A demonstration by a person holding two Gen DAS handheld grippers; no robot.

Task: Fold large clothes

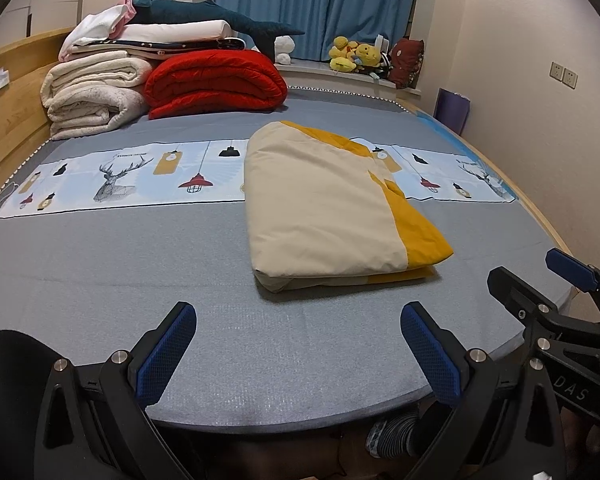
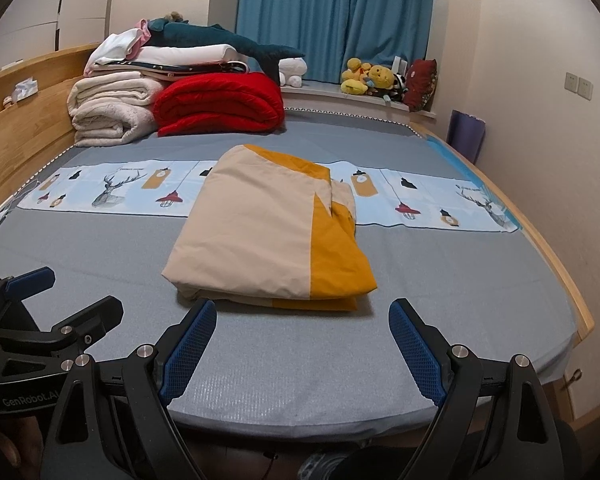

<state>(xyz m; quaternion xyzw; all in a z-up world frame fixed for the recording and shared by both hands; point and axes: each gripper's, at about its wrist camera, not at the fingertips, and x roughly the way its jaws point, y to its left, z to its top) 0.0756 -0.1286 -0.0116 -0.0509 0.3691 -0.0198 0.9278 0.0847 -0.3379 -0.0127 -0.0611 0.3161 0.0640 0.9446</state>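
Matt cloth folded cover (image 2: 260, 236) lies on textured grey bed sheet (image 2: 100, 264).

We see the folded cloth (image 2: 268, 232) lying on the bed (image 2: 100, 264), across the printed strip (image 2: 100, 192). Behind it to the left sit stacked blankets (image 2: 112, 112) beside a rolled quilt (image 2: 220, 106). Both tongs, left (image 1: 298, 354) and right (image 2: 302, 346), hover spread before the cloth.

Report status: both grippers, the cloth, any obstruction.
Left gripper open, empty. Right gripper open, empty. Beige and yellow cloth lies folded on the bed, untouched. Nothing between grippers and cloth.
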